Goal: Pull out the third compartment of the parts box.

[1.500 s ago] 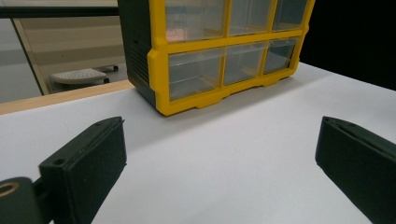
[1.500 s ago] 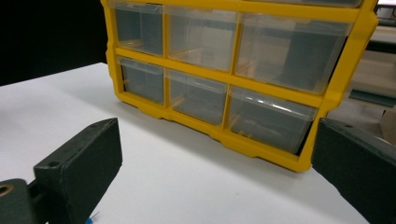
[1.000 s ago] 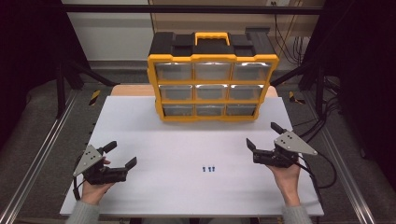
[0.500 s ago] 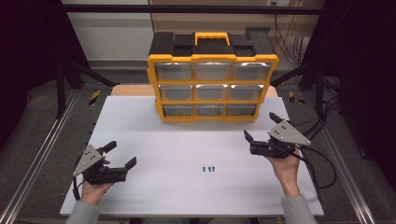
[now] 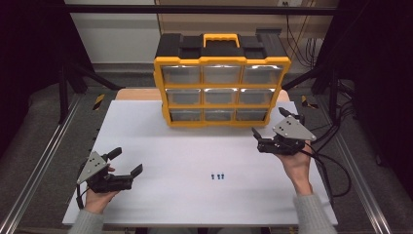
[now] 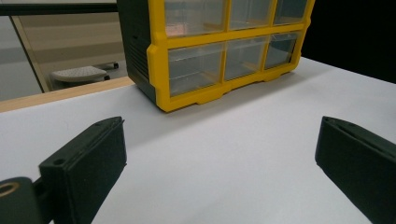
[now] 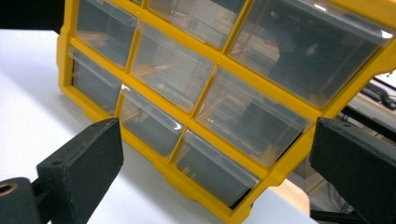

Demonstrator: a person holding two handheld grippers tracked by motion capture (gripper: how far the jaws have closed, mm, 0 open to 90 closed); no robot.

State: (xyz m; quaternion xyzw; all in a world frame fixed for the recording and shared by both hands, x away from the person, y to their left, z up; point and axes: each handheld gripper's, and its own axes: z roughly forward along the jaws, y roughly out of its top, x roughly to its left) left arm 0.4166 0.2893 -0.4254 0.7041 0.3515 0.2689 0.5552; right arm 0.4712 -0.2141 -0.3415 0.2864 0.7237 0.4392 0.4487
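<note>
The right claw is wide open and holds nothing; it hovers just in front of the lower right corner of the yellow drawer cabinet, which stands at the far side of the white worktop. I judge it is reaching for a lower right drawer. It is better to level the claw first, then approach slowly. The left claw, also open and empty, rests at the near left. Small blue screws lie between them.

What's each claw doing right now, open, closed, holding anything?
Left claw: open, holding nothing, low over the white table.
Right claw: open, holding nothing, pointed at the yellow drawer cabinet.
</note>
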